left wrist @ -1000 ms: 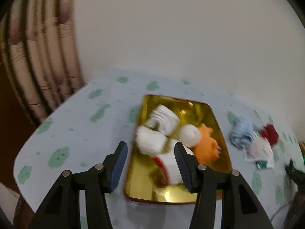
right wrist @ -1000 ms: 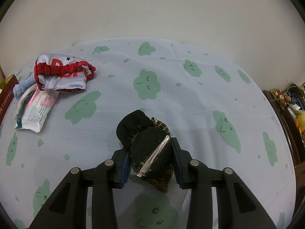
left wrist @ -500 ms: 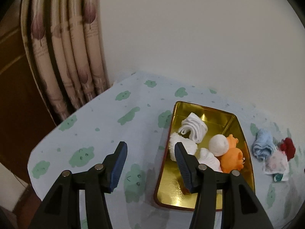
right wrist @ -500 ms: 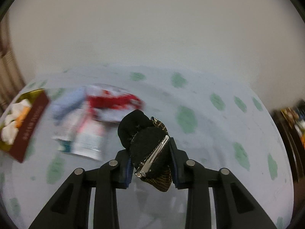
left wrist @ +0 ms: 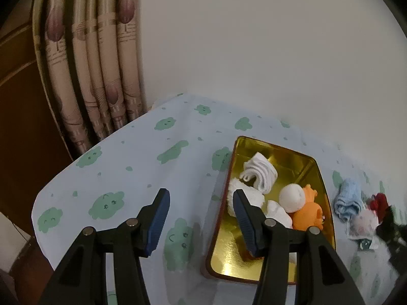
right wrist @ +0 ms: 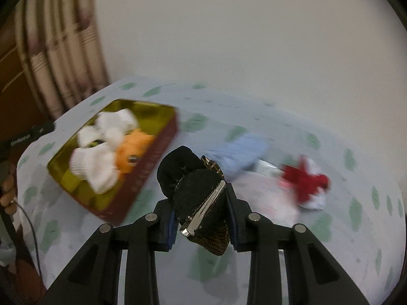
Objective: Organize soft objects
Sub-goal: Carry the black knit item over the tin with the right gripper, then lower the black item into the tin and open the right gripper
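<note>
My right gripper (right wrist: 202, 218) is shut on a black fabric hair clip (right wrist: 195, 193) with a silver metal clasp, held above the table. A gold tin tray (right wrist: 152, 109) lies to its left with several white socks (right wrist: 96, 165) and an orange plush toy (right wrist: 132, 150). The tray also shows in the left wrist view (left wrist: 300, 156), with white socks (left wrist: 259, 171), a white ball (left wrist: 291, 198) and the orange toy (left wrist: 307, 213). My left gripper (left wrist: 201, 221) is open and empty, above the table at the tray's left rim.
A blue rolled cloth (left wrist: 347, 200), a red-trimmed white cloth (left wrist: 379, 200) and a white packet (left wrist: 361, 226) lie right of the tray. The same blue cloth (right wrist: 241, 152) and red cloth (right wrist: 305, 180) show beyond my right gripper. Curtains (left wrist: 96, 63) hang at the back left. The table edge (left wrist: 51, 185) is left.
My right gripper has swung left with the hair clip, bringing the tray into view. My left gripper has pulled back and up from the tray, staying open.
</note>
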The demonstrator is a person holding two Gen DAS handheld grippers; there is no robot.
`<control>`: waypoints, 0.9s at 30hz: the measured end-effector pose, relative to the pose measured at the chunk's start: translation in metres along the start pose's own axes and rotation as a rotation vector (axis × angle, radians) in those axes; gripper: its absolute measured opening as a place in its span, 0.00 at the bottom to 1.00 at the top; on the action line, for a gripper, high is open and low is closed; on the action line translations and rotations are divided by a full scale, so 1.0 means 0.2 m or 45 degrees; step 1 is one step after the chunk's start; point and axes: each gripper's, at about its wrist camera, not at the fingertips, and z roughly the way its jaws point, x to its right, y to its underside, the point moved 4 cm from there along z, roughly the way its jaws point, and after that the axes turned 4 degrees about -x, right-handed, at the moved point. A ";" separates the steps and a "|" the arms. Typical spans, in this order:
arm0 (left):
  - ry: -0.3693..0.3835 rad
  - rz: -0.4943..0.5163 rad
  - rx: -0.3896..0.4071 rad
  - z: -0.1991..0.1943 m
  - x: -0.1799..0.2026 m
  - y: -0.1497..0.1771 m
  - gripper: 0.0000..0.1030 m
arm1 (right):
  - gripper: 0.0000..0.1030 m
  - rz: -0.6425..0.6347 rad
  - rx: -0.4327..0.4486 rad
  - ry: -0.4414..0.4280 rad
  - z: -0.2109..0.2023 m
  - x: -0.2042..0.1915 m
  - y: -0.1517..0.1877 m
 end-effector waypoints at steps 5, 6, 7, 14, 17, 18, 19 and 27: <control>-0.018 -0.033 0.000 0.01 -0.03 -0.01 0.51 | 0.28 -0.083 -0.017 -0.087 0.08 -0.22 -0.06; -0.019 -0.038 -0.005 0.01 -0.04 -0.01 0.51 | 0.28 -0.096 -0.020 -0.097 0.09 -0.25 -0.07; -0.022 -0.038 -0.006 0.01 -0.04 -0.01 0.51 | 0.28 -0.111 -0.023 -0.112 0.10 -0.29 -0.08; -0.029 -0.046 -0.008 0.02 -0.05 -0.01 0.51 | 0.28 -0.179 -0.077 -0.183 0.24 -0.49 -0.13; -0.035 -0.049 -0.006 0.01 -0.05 0.00 0.51 | 0.28 -0.206 -0.085 -0.168 0.30 -0.54 -0.14; -0.034 -0.050 -0.006 0.01 -0.05 0.00 0.51 | 0.28 -0.220 -0.076 -0.165 0.31 -0.56 -0.14; -0.031 -0.054 -0.009 0.01 -0.05 0.00 0.51 | 0.28 -0.240 -0.062 -0.154 0.30 -0.57 -0.15; -0.029 -0.084 -0.004 0.01 -0.07 -0.01 0.51 | 0.28 -0.269 -0.082 -0.154 0.36 -0.64 -0.17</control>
